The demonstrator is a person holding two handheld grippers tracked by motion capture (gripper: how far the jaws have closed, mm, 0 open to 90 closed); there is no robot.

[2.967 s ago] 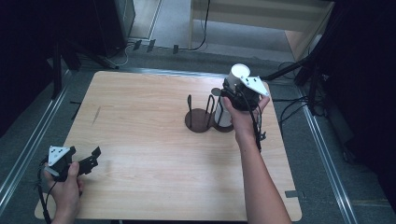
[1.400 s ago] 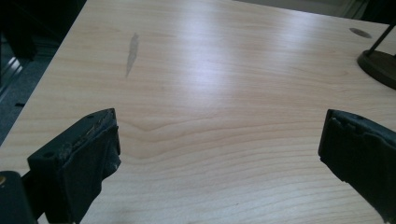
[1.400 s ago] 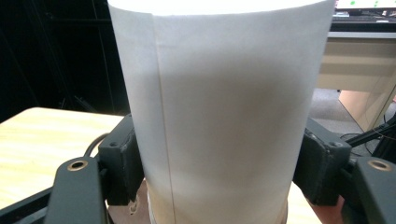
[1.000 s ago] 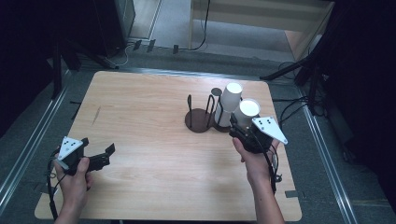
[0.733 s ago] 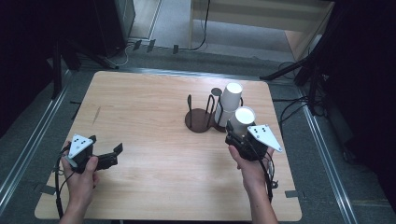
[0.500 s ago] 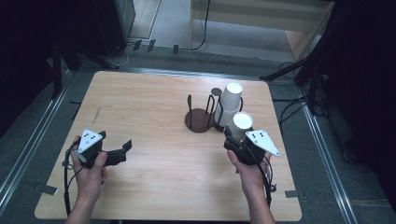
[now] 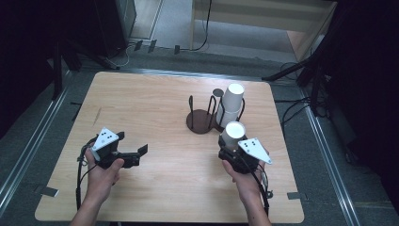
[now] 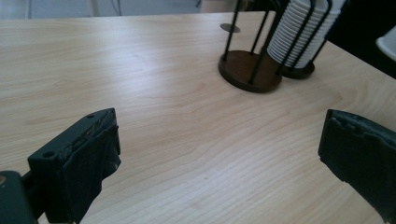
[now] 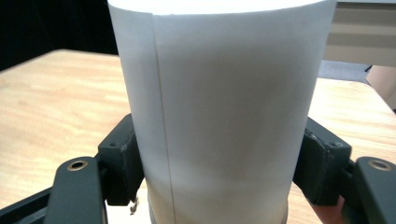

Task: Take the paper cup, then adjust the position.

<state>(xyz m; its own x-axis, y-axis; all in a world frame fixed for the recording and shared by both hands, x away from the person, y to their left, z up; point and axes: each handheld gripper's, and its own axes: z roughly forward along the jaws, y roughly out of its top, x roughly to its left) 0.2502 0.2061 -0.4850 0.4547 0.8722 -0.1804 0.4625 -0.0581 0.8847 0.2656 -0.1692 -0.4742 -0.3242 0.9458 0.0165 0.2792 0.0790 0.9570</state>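
Note:
My right gripper (image 7: pixel 231 143) is shut on a white paper cup (image 7: pixel 233 132), held upside down over the table's right front part. In the right gripper view the cup (image 9: pixel 219 107) stands between both black pads (image 9: pixel 122 161). A stack of white cups (image 7: pixel 229 104) leans in a black wire holder (image 7: pixel 203 117) just behind it. My left gripper (image 7: pixel 131 143) is open near the table's left front, with nothing between its jaws. The left gripper view looks across the bare wood toward the holder (image 8: pixel 250 70) and the ribbed cup stack (image 8: pixel 303 32).
The wooden table (image 7: pixel 155 108) has metal rails along both sides. Cables (image 7: pixel 301 108) lie on the floor at the right. A wooden shelf unit (image 7: pixel 263 19) stands beyond the far edge.
My right gripper has pulled one cup off the stack and brought it toward the near edge. My left gripper has moved right and inward across the table, still open.

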